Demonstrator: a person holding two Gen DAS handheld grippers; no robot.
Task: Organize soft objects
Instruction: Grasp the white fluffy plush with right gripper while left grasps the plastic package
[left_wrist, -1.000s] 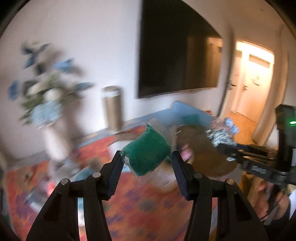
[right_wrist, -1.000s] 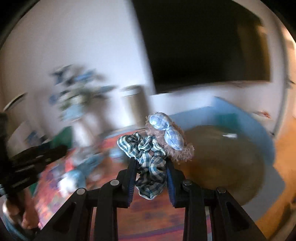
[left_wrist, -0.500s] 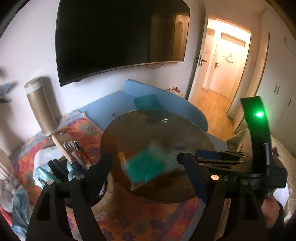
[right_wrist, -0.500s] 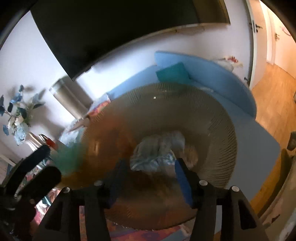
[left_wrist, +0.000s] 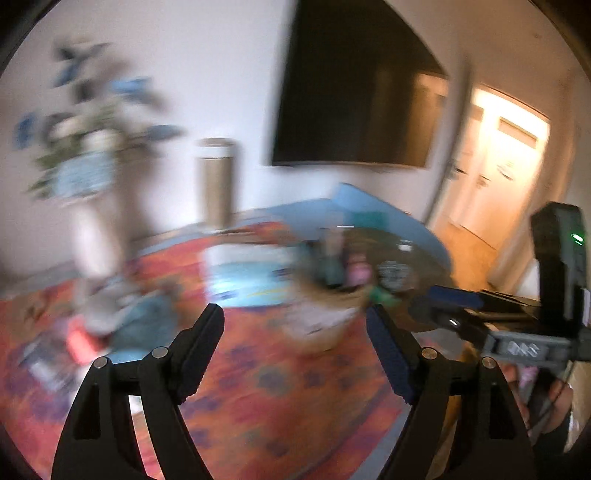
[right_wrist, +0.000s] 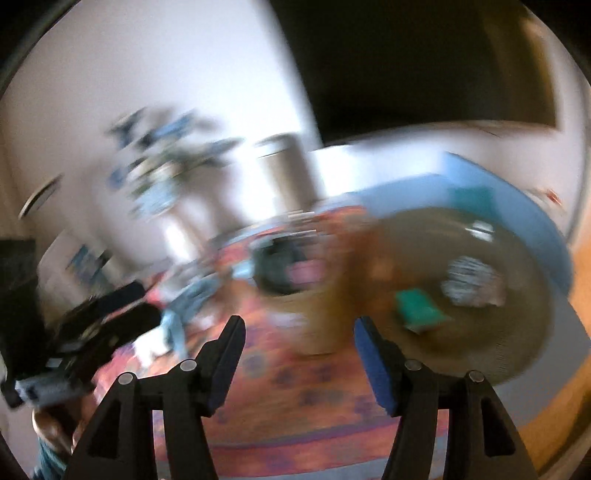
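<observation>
Both views are blurred by motion. A green soft pack (right_wrist: 419, 304) and a checked fabric bundle (right_wrist: 471, 282) lie in the round brown dish (right_wrist: 517, 350) at the right. My left gripper (left_wrist: 295, 328) stands open and empty over the rug. My right gripper (right_wrist: 299, 341) holds nothing, its jaws opening. The dish (left_wrist: 428, 266) with the checked bundle (left_wrist: 393, 273) and green pack (left_wrist: 384, 295) shows in the left wrist view, beside my right gripper (left_wrist: 450, 295).
A patterned red rug (left_wrist: 266, 376) covers the surface. A pale tub (right_wrist: 295, 291) of dark and pink things stands left of the dish. Loose items (left_wrist: 122, 321) lie at the left. A vase of flowers (left_wrist: 88, 206), a metal cylinder (left_wrist: 216, 181), a wall screen (left_wrist: 354, 107).
Both grippers swung over the brown dish, let go of the green pack and the checked bundle, then pulled back to the left with jaws apart. Both things now lie in the dish.
</observation>
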